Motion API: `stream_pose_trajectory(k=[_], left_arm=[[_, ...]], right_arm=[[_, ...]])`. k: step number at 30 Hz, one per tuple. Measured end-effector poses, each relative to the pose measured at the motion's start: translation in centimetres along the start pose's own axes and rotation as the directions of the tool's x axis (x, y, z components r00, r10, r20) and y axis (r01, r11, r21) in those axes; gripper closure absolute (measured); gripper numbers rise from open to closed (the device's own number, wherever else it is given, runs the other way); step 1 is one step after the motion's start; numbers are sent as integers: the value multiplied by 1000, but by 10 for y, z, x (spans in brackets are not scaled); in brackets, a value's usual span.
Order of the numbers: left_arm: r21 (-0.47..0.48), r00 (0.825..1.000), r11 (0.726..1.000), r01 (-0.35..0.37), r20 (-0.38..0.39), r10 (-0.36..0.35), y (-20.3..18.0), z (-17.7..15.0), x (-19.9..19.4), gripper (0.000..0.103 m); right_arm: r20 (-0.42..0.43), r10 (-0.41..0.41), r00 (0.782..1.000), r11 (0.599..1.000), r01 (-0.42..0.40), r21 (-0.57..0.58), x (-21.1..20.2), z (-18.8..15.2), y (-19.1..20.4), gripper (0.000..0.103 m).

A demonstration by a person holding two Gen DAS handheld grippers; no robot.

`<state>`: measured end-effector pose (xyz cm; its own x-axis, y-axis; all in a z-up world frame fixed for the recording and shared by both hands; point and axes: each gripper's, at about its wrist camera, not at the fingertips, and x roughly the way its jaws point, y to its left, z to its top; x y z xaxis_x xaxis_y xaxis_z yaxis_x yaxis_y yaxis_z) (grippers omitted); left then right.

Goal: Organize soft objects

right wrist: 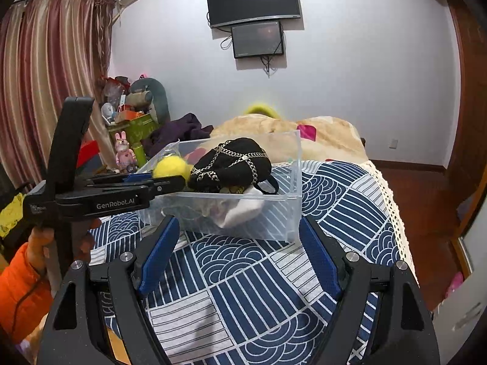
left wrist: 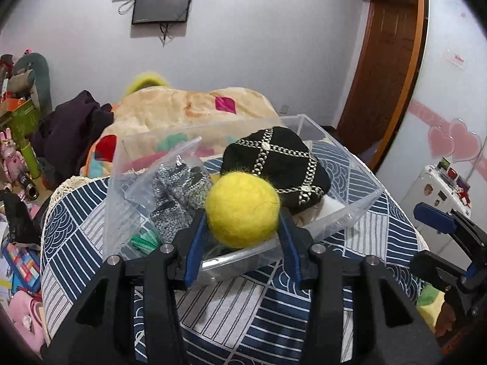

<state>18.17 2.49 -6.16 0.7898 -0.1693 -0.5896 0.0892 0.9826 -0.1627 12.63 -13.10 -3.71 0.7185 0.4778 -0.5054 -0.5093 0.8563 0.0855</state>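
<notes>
The left gripper [left wrist: 242, 219] is squeezing a yellow ball [left wrist: 242, 210] across its middle above the box [left wrist: 359, 203]; it looks light and fuzzy, probably easily dented; the right gripper [right wrist: 239, 255] is standing wide open, holding nothing.

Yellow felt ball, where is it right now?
The yellow felt ball is clamped in the left gripper, held over the near edge of the clear plastic bin, just in front of the black chain-trimmed pouch.
</notes>
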Motion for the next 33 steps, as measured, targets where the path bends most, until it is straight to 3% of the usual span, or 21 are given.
stream_pose_trajectory(k=[2, 6, 10, 17, 21, 26, 29, 33], left_arm=[[-9, 1000, 1000, 0, 3, 0, 2, -2, -4, 40], [-11, 1000, 1000, -8, 27, 8, 5, -4, -17, 40], [10, 995, 1000, -30, 100, 28, 0, -5, -50, 40], [77, 960, 994, -73, 276, 49, -24, -8, -125, 40], [84, 946, 994, -68, 322, 38, -32, -8, -152, 39], [78, 928, 994, -76, 370, 41, -40, -15, -174, 25], [65, 921, 995, -79, 388, 48, -42, -21, -183, 16], [59, 911, 995, -86, 410, 54, -45, -26, -193, 8]], right_arm=[[1, -1, 1000, 1000, 1, -3, 0, 0, 1, 24], [9, 1, 1000, 1000, -1, -5, -3, 2, 3, 24], [34, 1, 999, 1000, -1, -14, -11, 7, 8, 24], [132, 1, 991, 999, 4, -37, -42, 29, 23, 24], [186, 3, 983, 998, 8, -56, -60, 38, 33, 24], [249, -3, 969, 997, 24, -79, -81, 44, 46, 14], [276, -16, 961, 996, 40, -81, -85, 45, 51, 2], [305, -29, 952, 996, 55, -77, -90, 44, 56, 0]])
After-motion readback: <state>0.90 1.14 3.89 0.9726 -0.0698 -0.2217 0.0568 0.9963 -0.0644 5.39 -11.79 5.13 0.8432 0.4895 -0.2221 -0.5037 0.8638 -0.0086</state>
